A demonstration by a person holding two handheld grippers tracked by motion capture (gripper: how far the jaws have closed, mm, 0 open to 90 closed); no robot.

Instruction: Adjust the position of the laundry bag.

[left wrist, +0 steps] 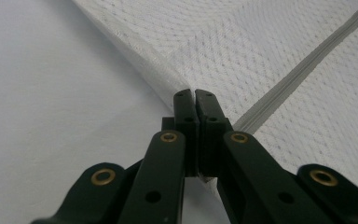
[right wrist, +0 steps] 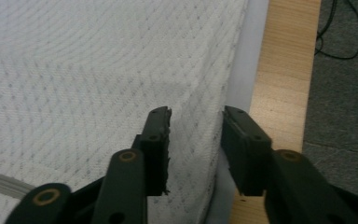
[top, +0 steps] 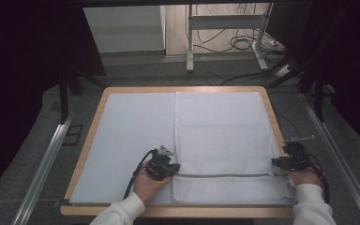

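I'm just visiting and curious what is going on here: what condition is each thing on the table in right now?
White towel: spread flat, near strip folded along a grey band.
Left tongs: shut on the towel's left edge.
Right tongs: open, the towel's right edge between the jaws, not yet pinched.
White sheet: lying smooth under the towel.
Wooden table: covered but for its rim.

We see a white towel (top: 225,136) with a fine woven diamond texture, crossed near its front by a narrow grey ribbed stripe (top: 222,176). It lies on a pale bluish-white sheet (top: 131,140) that covers a light wooden table (top: 91,136). Both the left gripper (top: 174,168) and the right gripper (top: 275,164) are black; in the gripper views we see brass-coloured rings set into their jaws. The person's sleeves (top: 122,212) are white. Around the table we see dark grey carpet (top: 33,140).
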